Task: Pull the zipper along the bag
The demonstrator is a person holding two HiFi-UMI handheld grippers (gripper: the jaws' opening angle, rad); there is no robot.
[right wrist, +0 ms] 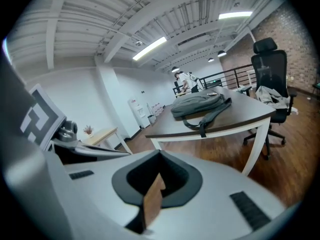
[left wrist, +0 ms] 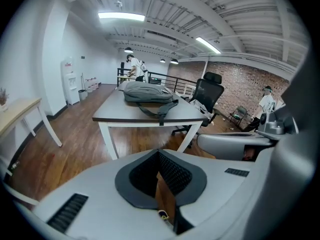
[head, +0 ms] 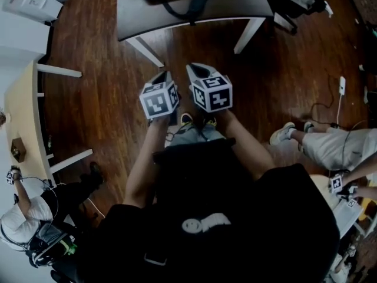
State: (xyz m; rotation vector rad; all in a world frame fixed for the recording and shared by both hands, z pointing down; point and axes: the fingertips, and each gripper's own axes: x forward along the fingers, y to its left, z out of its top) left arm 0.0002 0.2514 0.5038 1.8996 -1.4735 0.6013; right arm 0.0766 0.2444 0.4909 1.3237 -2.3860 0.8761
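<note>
1. Head view – the left claw point(left wrist: 160, 159) and right claw point(right wrist: 159, 158) are held side by side above the wooden floor point(head: 106, 52), well short of the counter point(head: 235, 2).
2. Each claw is clenched on nothing: its dark pads are pressed together, and only a sliver of floor is seen behind them.
3. The bag point(left wrist: 147, 93) is laid flat on the counter, well apart from both claws, with a strap point(left wrist: 160, 115) hung over the near edge. Its zipper is too small to be made out, so whether it is open or closed cannot be told.
4. Two stages are fitted equally – a walk up to a bag whose zipper is yet to be drawn, or a step back from one already drawn.
5. For any pull, it is judged that the cloth should be held taut by one claw. The tab should be pinched by the other and drawn along the line of teeth, since a slack bag is likely to bunch.
6. Soft grey woven fabric, slumped and low, is seen on the bag, and dark webbing on the strap. A smooth grey top is carried on white legs, the floor planks are glossy, and the pads are finely ribbed.
</note>
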